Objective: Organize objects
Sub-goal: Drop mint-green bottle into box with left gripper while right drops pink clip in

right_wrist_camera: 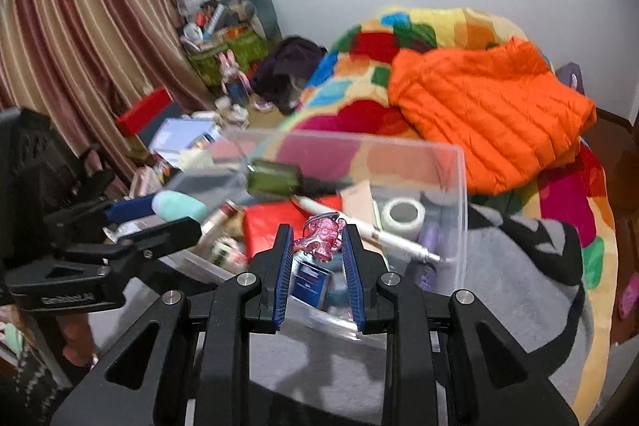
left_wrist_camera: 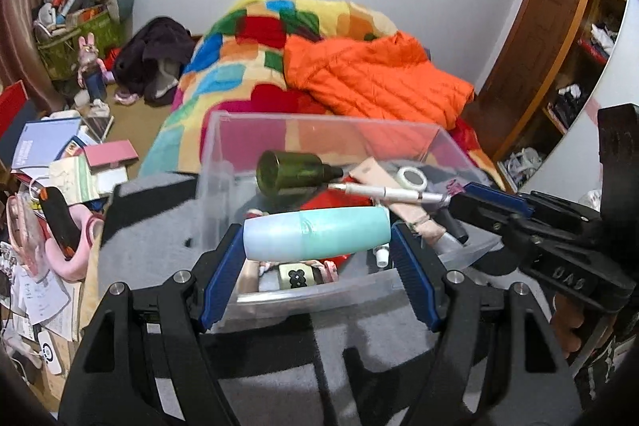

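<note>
Left gripper [left_wrist_camera: 317,246] clamps a bottle [left_wrist_camera: 317,235] crosswise over the bin [left_wrist_camera: 255,130] at frame centre; right gripper [right_wrist_camera: 315,240] pinches a pink charm [right_wrist_camera: 321,236], likely both for dropping in.

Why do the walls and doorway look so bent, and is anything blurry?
Left wrist view: the fisheye lens bows the wooden door, with dark corners. Right wrist view: the curtain curves likewise; the green bottle looks smeared, while the pink charm between the right tongs stays fairly sharp.
</note>
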Action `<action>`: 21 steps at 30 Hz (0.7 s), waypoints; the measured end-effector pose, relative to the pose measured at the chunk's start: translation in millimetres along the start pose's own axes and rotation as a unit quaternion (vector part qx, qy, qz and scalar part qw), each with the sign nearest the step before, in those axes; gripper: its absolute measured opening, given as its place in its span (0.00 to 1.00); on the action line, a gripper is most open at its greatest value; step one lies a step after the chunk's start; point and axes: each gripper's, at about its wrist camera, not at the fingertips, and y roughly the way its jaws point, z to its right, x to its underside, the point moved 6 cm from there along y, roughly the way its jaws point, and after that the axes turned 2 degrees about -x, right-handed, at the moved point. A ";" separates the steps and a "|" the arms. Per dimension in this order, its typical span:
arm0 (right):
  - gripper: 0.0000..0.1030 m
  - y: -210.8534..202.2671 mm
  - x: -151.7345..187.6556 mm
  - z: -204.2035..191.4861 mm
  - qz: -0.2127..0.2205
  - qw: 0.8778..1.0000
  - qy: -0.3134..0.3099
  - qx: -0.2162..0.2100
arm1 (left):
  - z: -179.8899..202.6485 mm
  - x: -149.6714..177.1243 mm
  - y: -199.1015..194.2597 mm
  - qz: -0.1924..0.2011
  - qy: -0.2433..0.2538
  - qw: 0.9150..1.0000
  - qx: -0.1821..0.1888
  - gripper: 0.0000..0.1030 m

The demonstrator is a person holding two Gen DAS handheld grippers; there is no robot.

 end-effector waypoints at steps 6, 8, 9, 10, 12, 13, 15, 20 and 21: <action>0.22 11.7 12.2 8.9 -0.031 0.999 -0.008 0.030 | 4.7 5.8 10.3 -0.016 0.011 1.000 -0.002 0.71; 0.27 7.9 12.4 6.5 -0.028 0.999 -0.018 0.035 | 7.2 6.0 7.4 -0.014 0.013 1.000 0.006 0.71; 0.29 3.0 11.8 5.2 -0.022 0.999 -0.023 0.038 | 7.8 6.3 5.3 -0.013 0.015 1.000 0.007 0.71; 0.33 -0.5 11.6 4.4 -0.017 0.999 -0.026 0.040 | 8.5 6.9 2.4 -0.010 0.018 1.000 0.006 0.71; 0.35 -9.6 10.3 1.7 -0.007 0.999 -0.031 0.041 | 9.9 7.8 -4.2 -0.002 0.026 1.000 0.005 0.71; 0.35 -15.6 10.3 0.8 -0.001 0.999 -0.032 0.039 | 10.9 8.5 -8.1 0.003 0.031 1.000 0.003 0.71; 0.35 -25.5 9.1 -2.2 0.009 0.999 -0.032 0.036 | 12.8 9.8 -17.2 0.015 0.040 0.999 0.000 0.71; 0.47 -52.7 9.7 -8.0 0.039 0.998 -0.029 0.030 | 16.2 13.7 -41.8 0.050 0.058 0.997 -0.005 0.77; 0.49 -59.9 10.3 -9.8 0.048 0.998 -0.031 0.030 | 16.9 14.7 -47.0 0.058 0.060 0.996 -0.005 0.79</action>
